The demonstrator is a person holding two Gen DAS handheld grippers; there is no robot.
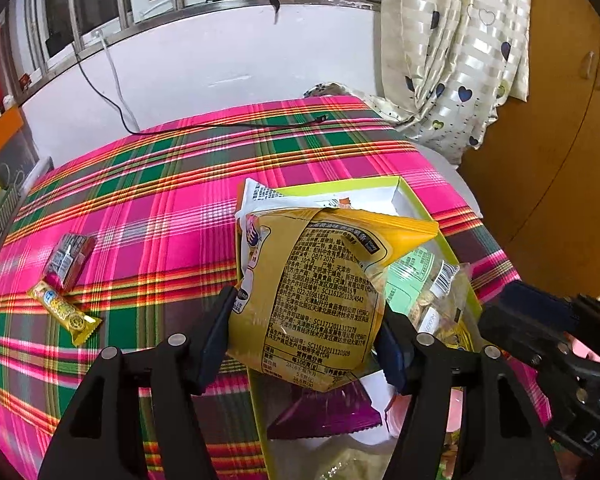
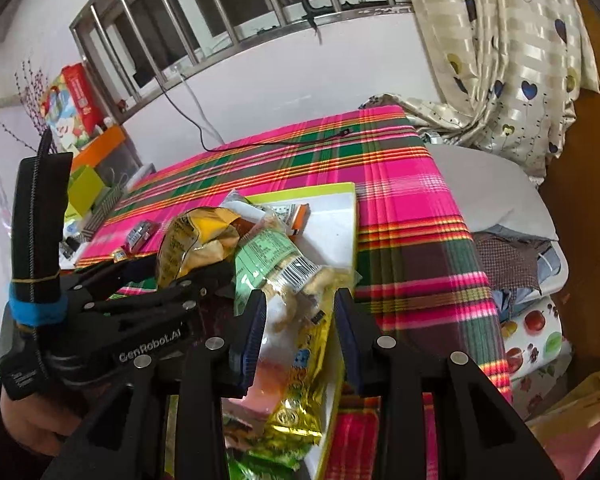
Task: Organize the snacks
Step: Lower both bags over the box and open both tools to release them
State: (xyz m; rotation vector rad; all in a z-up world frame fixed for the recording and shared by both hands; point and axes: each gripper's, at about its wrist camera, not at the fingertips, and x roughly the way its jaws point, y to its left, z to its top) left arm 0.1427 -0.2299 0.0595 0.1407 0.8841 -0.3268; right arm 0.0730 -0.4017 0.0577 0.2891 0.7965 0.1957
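**Yellow bag carried over the snack box**

At the far left of the plaid cloth on the counter (image 1: pixel 148 184), two loose items are left outside the box: a small purple-and-silver pack (image 1: pixel 69 258) and, touching its near end, a gold-wrapped bar (image 1: pixel 65 312). Their print is too small to be read.

Toward the middle, the yellow snack bag (image 1: pixel 312 300) is held by the left gripper (image 1: pixel 306 332), whose jaws stand wide and are pressed on the bag's two sides. The bag is kept above the left edge of the green-rimmed box (image 1: pixel 420 200). Dense Chinese print covers its back; a telephone number, 022-26981828, and a licence code beginning SC1 can be made out, but no brand name can be read.

Further right, inside the box, a light-green pack with a barcode (image 2: pixel 276 256) is seen lying on other packets. The right gripper (image 2: pixel 300 320) is held over the box's near end, its jaws narrowly spread about a clear bag of pale snacks (image 2: pixel 296 304); whether that bag is gripped cannot be told. "GenRobot.AI" is read on the left gripper's body in the right wrist view.

The step in hand appears to be the placing of the yellow bag. A free spot in the box must be found next, the bag lowered and released, and the two loose items then fetched.
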